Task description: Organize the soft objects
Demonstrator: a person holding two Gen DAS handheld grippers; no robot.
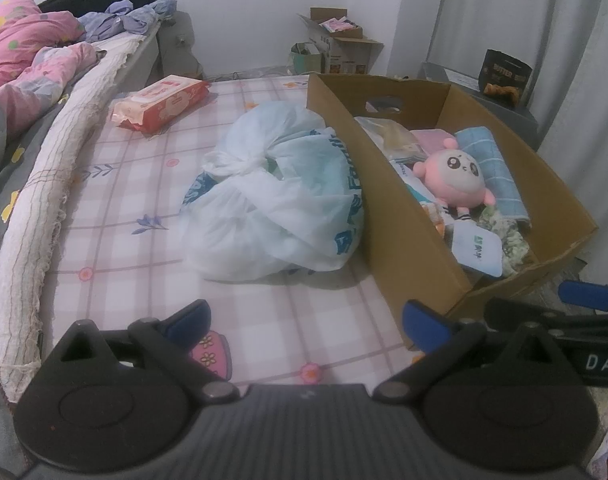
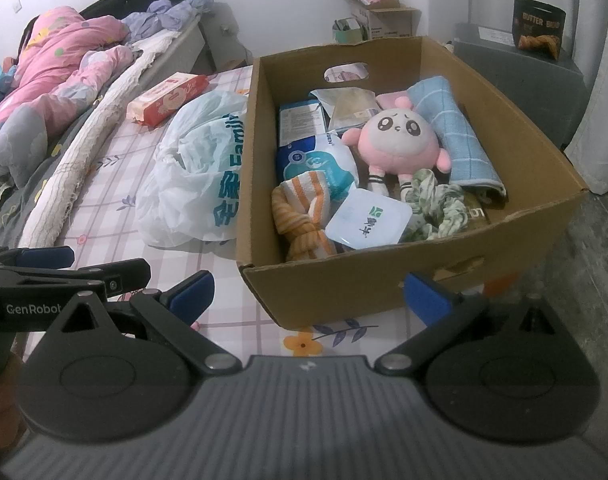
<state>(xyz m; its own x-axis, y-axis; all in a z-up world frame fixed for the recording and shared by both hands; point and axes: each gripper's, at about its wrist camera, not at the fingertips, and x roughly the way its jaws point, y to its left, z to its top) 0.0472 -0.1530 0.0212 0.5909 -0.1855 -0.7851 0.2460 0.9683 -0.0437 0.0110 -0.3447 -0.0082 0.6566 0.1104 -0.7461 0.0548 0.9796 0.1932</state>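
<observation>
A cardboard box (image 2: 403, 276) stands on the checked mattress (image 1: 124, 208) and holds a pink plush toy (image 2: 399, 142), a blue towel (image 2: 451, 136), an orange striped cloth (image 2: 304, 216), a green floral cloth (image 2: 435, 204), and wipe packs (image 2: 363, 220). The box also shows in the left wrist view (image 1: 403, 216), with the plush (image 1: 455, 176). A tied white plastic bag (image 1: 280, 200) lies left of the box, also in the right wrist view (image 2: 196, 176). A red tissue pack (image 1: 160, 104) lies farther back. My left gripper (image 1: 305, 316) is open and empty above the mattress. My right gripper (image 2: 307, 292) is open and empty before the box's near wall.
A pink quilt (image 1: 28, 48) and a rolled white blanket (image 1: 44, 184) lie on the bed at the left. Cardboard boxes (image 2: 379, 16) stand by the far wall. A dark bread bag (image 2: 537, 28) sits on a grey cabinet (image 2: 523, 76) behind the box.
</observation>
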